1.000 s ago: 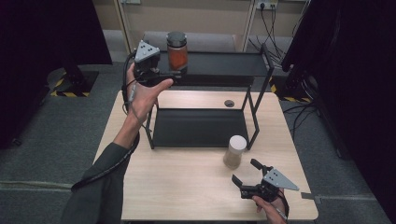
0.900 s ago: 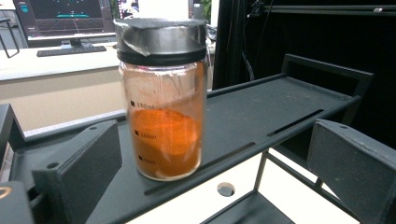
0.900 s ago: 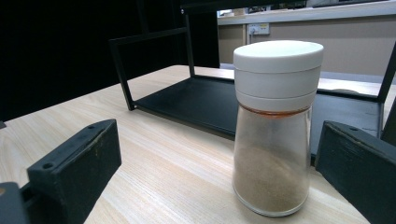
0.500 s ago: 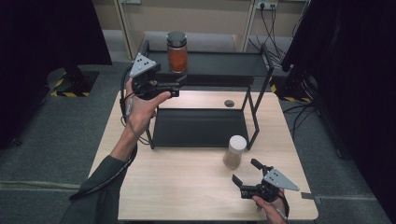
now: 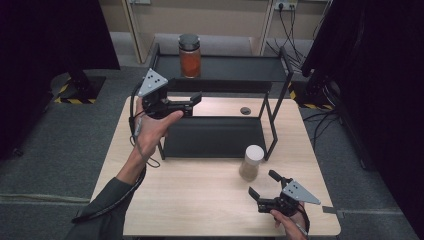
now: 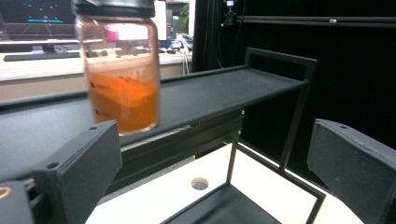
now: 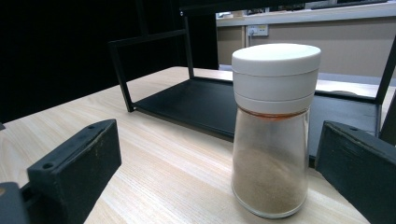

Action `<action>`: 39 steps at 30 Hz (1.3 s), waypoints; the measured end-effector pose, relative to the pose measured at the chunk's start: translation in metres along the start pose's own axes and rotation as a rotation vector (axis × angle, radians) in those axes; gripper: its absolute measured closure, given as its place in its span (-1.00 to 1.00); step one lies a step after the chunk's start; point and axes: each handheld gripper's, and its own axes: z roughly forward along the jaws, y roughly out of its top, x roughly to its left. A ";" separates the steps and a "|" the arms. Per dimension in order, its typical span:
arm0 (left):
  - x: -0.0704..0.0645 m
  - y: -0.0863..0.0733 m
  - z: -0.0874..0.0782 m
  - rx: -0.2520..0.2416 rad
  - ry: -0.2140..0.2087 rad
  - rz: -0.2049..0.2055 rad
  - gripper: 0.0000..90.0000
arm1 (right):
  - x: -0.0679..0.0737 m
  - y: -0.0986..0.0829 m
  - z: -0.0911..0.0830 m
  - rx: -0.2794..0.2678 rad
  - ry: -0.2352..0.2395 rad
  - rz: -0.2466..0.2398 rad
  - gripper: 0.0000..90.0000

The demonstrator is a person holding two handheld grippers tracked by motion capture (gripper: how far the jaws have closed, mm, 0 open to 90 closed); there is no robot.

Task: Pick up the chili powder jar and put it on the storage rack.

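Observation:
A glass jar of orange stuff with a dark lid (image 5: 189, 56) stands upright on the top shelf of a black rack (image 5: 235, 67). My left gripper (image 5: 192, 104) is held in the air at the rack's left front, open and empty, below and in front of the jar. In the left gripper view the jar (image 6: 119, 70) stands beyond the open left gripper (image 6: 215, 140). A clear shaker with a white cap (image 5: 251, 162) holding brown powder stands on the table. My right gripper (image 5: 263, 183) rests open just in front of it; the shaker (image 7: 273, 130) is ahead of its jaws, untouched.
The rack's lower shelf (image 5: 215, 137) lies flat on the wooden table (image 5: 190, 200). A round cable hole (image 5: 245, 110) sits in the tabletop behind the lower shelf. Dark curtains flank both sides, and cables lie on the floor at the back right.
My left gripper has drawn back and down from beside the jar on the top shelf, towards the person. The jar stays on the shelf. The right gripper and the shaker have not moved.

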 end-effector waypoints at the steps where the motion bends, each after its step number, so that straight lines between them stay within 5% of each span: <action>1: 0.000 -0.003 -0.001 -0.003 -0.009 -0.001 -0.95 | 0.000 0.000 0.000 0.000 0.000 0.000 -0.99; 39: -0.020 -0.085 -0.050 -0.025 -0.161 -0.002 -0.95 | 0.002 0.000 0.000 -0.005 0.002 -0.004 -0.99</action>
